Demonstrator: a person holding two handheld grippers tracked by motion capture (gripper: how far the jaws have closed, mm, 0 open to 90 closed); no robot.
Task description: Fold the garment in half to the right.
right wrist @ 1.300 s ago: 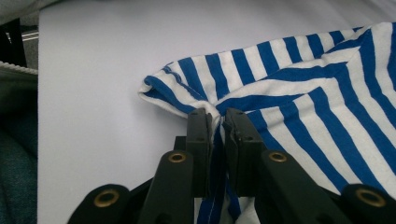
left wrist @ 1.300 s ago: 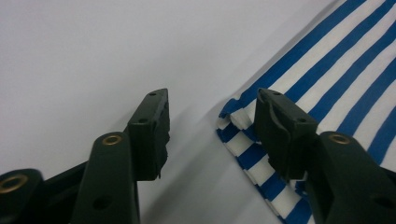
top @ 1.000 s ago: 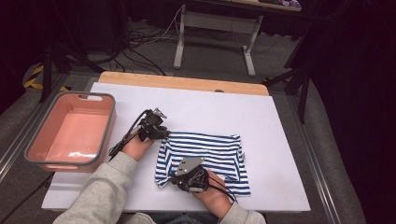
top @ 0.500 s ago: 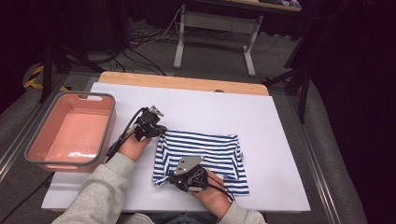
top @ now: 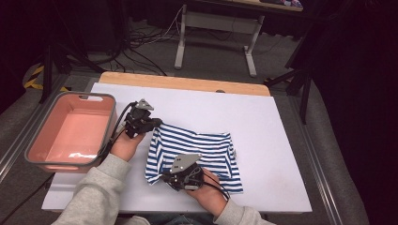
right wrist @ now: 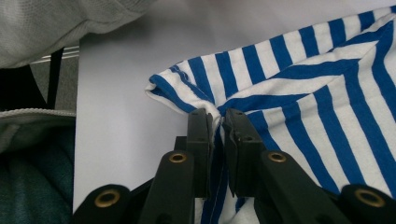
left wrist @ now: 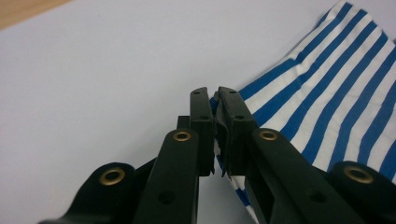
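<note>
You are working at a table with a white mat (top: 263, 122) on it. A blue and white striped shirt (top: 197, 150) lies on the mat, in the middle and close to you. It is bunched up a bit, not flat.

Your left gripper (top: 152, 123) is at the far left corner of the shirt. Its jaws have just been closing, and now they pinch the edge of the cloth. In the left gripper view you can see the left gripper (left wrist: 215, 112) with a thin bit of striped shirt (left wrist: 327, 102) squeezed between the two black jaws. That corner is lifted a little off the mat (left wrist: 93, 74).

Your right gripper (top: 169, 178) is at the near left corner of the shirt. Its jaws are closed on the cloth too. In the right gripper view the right gripper (right wrist: 218, 122) holds a fold of the shirt (right wrist: 299, 79), and the cloth puckers up where the jaws bite it. The white mat (right wrist: 116, 126) shows to the left of that corner, and your grey sleeve (right wrist: 60, 23) is at the top left.

A pink bin (top: 70, 133) with a grey rim sits at the left edge of the table, just beside your left hand (top: 126, 144). The shirt is well apart from the bin. A strip of bare wood (top: 183, 83) shows at the far edge of the table.
</note>
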